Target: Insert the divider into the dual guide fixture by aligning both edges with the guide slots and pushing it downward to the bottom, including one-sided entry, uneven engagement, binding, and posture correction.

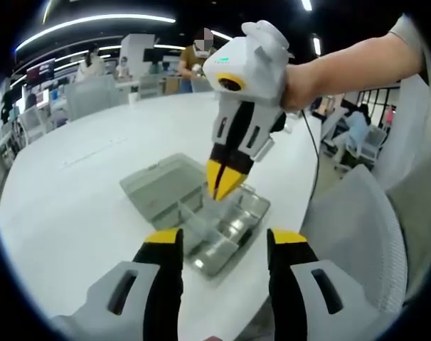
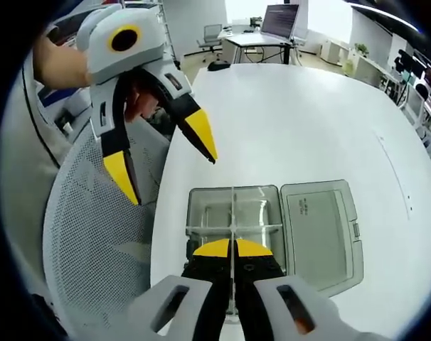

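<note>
A clear plastic box (image 2: 201,213) lies on the white table with its lid (image 2: 321,229) folded open beside it. My right gripper (image 2: 232,250) hangs right above the box, shut on a thin clear divider (image 2: 232,206) that stands on edge across the tray and crosses another clear strip. In the left gripper view the right gripper (image 1: 223,183) points down into the box (image 1: 226,231), yellow tips together. My left gripper (image 1: 225,241) is open and holds nothing, a little short of the box. Seen from the right gripper view, the left gripper (image 2: 166,160) hovers above the box's near edge.
The box sits close to the edge of the round white table (image 1: 73,192). A grey mesh chair (image 1: 361,234) stands just past that edge. Desks, chairs and people (image 1: 195,60) are far behind the table.
</note>
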`<state>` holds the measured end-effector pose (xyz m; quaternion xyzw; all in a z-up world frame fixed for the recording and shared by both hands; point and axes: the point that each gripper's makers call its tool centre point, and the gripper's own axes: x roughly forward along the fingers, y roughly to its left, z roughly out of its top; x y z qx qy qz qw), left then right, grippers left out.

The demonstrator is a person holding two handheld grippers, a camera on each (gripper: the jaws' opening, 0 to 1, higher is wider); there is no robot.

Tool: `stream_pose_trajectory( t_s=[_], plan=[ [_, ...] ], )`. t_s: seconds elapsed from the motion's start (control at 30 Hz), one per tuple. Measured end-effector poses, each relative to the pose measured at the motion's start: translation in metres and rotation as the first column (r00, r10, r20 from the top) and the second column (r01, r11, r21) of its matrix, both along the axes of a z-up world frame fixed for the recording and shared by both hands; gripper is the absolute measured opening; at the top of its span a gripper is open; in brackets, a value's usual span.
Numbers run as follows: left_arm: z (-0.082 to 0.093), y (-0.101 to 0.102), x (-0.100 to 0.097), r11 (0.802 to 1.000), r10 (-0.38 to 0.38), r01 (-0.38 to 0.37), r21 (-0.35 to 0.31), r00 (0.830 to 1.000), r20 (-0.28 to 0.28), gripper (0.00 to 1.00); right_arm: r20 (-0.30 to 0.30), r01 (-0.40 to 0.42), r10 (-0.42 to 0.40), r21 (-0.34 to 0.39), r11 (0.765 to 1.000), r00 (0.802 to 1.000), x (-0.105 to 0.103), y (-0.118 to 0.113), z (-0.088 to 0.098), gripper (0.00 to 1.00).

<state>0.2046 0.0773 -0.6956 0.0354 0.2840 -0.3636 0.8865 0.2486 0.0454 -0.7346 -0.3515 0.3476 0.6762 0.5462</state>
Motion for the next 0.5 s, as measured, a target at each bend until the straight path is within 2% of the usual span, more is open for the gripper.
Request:
stream_pose_trajectory(
  t_s=[0.5],
  plan=[
    [-0.0005,0.0014,-0.0003,1.000,0.002,-0.002,0.000,1.000,0.001,0.46,-0.005,0.022,-0.022,0.006,1.000,1.000,-0.0005,-0.0002,0.0002,0.00]
  ],
)
